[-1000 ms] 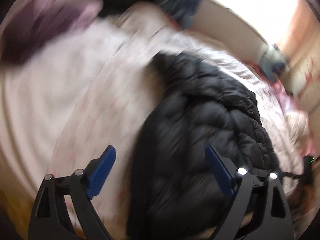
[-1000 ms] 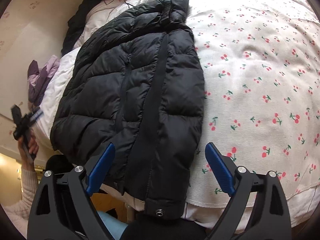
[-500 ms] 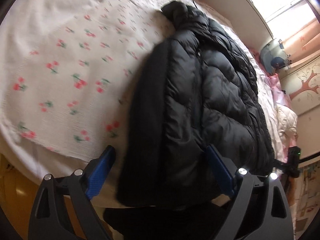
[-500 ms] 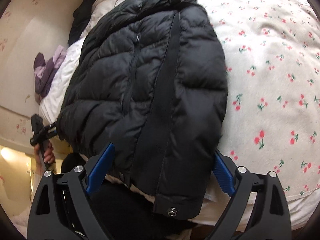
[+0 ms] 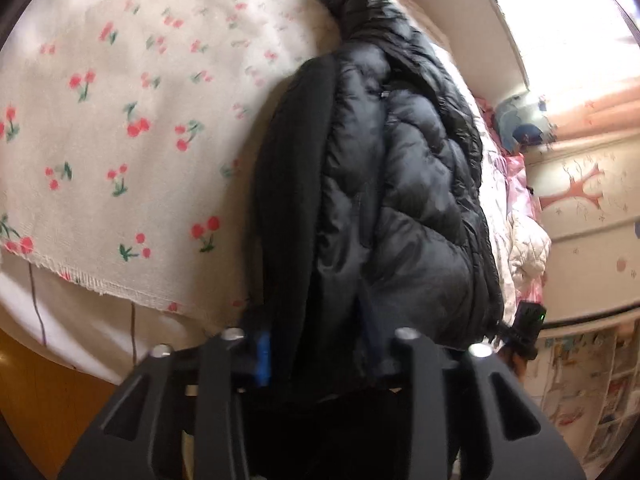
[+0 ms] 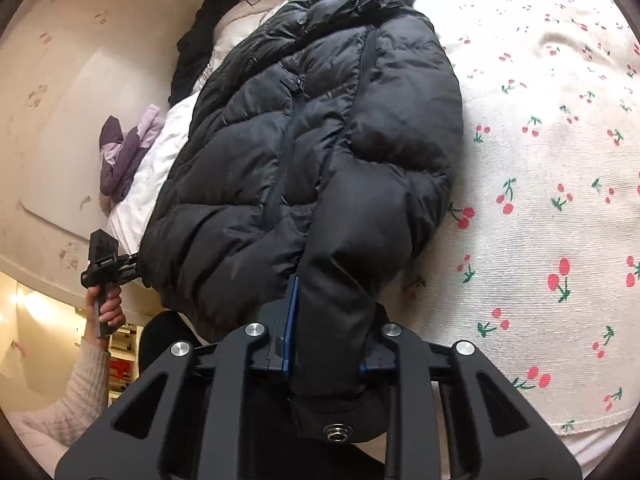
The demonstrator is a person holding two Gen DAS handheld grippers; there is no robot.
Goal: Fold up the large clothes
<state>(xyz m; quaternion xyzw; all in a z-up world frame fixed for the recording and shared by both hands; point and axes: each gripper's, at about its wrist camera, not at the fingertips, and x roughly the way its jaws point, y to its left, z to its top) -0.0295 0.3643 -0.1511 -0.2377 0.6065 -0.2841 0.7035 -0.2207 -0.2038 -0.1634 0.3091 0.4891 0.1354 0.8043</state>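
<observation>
A black quilted puffer jacket (image 5: 400,184) lies lengthwise on a bed, folded in half, its hem hanging over the near edge. It also shows in the right wrist view (image 6: 312,140). My left gripper (image 5: 320,360) is shut on one corner of the hem; its blue pads are mostly buried in fabric. My right gripper (image 6: 328,340) is shut on the other hem corner, near a metal snap (image 6: 337,431). The left gripper appears in the right wrist view (image 6: 108,268), held in a hand at the jacket's far corner.
The bed is covered by a white cherry-print sheet (image 5: 120,140), which also shows in the right wrist view (image 6: 552,200). A purple garment (image 6: 124,148) and dark clothes (image 6: 196,56) lie beyond the jacket. A wall with a tree decal (image 5: 580,192) stands to the right.
Both grippers moved in to the jacket's hem and closed on it; a second ago both were open above the bed edge.
</observation>
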